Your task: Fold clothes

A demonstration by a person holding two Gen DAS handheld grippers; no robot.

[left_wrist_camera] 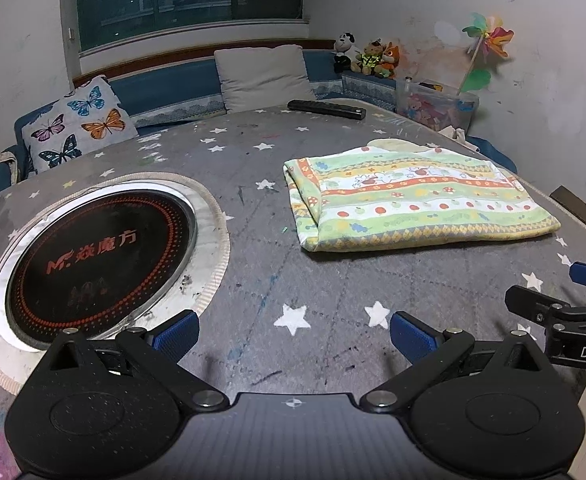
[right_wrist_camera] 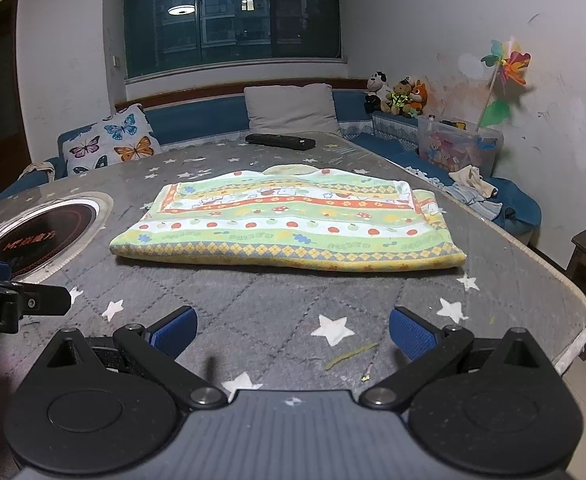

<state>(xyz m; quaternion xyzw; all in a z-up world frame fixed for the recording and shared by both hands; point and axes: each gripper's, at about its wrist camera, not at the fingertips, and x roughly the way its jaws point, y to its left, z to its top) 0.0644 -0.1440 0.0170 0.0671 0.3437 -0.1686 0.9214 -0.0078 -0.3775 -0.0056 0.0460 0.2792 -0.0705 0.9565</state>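
A folded garment (left_wrist_camera: 413, 200) with green, orange and yellow stripes and fruit prints lies flat on the grey star-patterned table (left_wrist_camera: 273, 280). It also shows in the right wrist view (right_wrist_camera: 293, 224), straight ahead. My left gripper (left_wrist_camera: 293, 334) is open and empty, low over the table, near and left of the garment. My right gripper (right_wrist_camera: 293, 332) is open and empty, in front of the garment's near edge. The right gripper's side shows at the right edge of the left wrist view (left_wrist_camera: 573, 316).
A round black hob (left_wrist_camera: 101, 256) is set into the table at the left. A black remote (left_wrist_camera: 327, 109) lies at the table's far edge. Behind are a blue bench with cushions (right_wrist_camera: 289, 114), plush toys (right_wrist_camera: 397, 94) and a clear toy box (right_wrist_camera: 459, 146). The table's right edge (right_wrist_camera: 565, 308) is near.
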